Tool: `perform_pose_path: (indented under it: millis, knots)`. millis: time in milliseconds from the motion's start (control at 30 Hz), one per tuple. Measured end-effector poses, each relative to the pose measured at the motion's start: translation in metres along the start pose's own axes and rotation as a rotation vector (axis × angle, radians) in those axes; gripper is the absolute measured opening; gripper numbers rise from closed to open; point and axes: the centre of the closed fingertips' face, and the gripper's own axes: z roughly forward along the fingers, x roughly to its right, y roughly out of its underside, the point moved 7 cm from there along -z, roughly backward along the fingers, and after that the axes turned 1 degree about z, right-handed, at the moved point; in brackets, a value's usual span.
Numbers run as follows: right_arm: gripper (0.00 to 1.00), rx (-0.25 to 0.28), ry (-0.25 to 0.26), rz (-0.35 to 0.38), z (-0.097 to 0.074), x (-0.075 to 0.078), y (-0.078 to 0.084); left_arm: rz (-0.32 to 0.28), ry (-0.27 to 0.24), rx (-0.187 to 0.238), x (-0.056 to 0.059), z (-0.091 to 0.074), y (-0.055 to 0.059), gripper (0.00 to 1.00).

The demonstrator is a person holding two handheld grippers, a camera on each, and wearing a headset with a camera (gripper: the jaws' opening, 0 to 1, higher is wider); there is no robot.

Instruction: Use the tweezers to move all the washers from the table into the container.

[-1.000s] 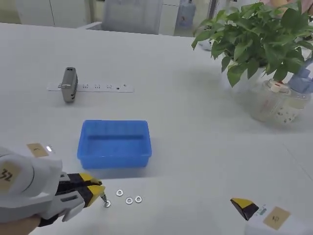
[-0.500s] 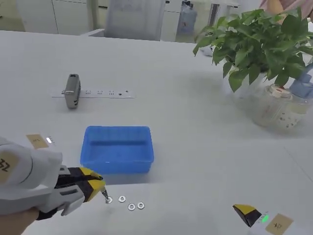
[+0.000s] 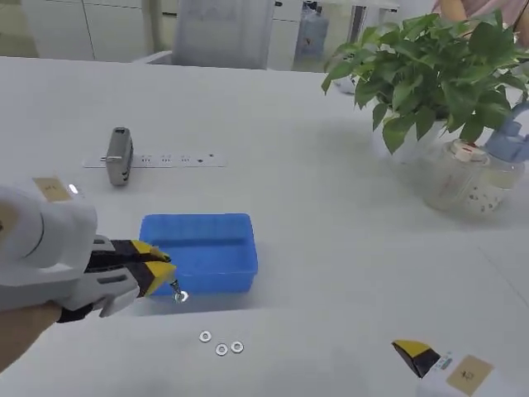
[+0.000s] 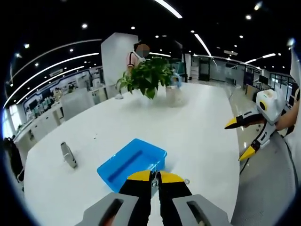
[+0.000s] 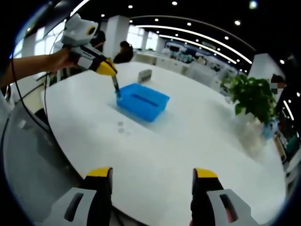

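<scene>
My left gripper's [image 3: 163,274] tweezers [image 3: 174,288] pinch a washer [image 3: 181,296], lower left, just short of the bin [image 3: 219,279]; any slack drops it.

3 washers [image 3: 221,349] near blue container [image 3: 197,248]

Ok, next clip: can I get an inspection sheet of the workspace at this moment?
Surface: white table, flat and plain.
Job's things: blue container, open on top; three washers loose on the table in front of it; tweezers with one washer at their tip, by the container's near wall.
Clutter: power strip with a grey adapter on it; leafy plant in a clear vase.
Grippers: left gripper shut on the tweezers; right gripper open, holding nothing.
Cables: thin dark cable hanging below the person's arm.
Surroundings: open office with desks, ceiling lights and other people.
</scene>
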Motion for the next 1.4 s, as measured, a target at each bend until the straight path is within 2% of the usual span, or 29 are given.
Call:
perform_pose_path:
  millis: [300, 533, 767, 933, 1400]
  knots:
    - [0.67, -0.003, 0.004, 0.001, 0.0, 0.0, 0.0, 0.003, -0.026, 0.023, -0.018, 0.005, -0.01, 0.0]
    - [0.67, -0.006, 0.0, 0.0, 0.0, 0.0, 0.0, -0.001, -0.035, 0.028, -0.029, 0.015, -0.01, 0.0]
    - [0.67, -0.009, -0.004, -0.007, 0.001, -0.002, 0.0, -0.021, -0.038, 0.005, -0.039, 0.032, -0.001, 0.0]
    - [0.66, -0.014, -0.001, -0.009, 0.001, -0.001, 0.001, -0.015, -0.031, -0.031, -0.041, 0.043, 0.008, 0.0]
    - [0.67, -0.014, -0.011, 0.0, 0.001, -0.003, 0.0, -0.033, -0.016, -0.081, -0.047, 0.055, 0.027, 0.0]
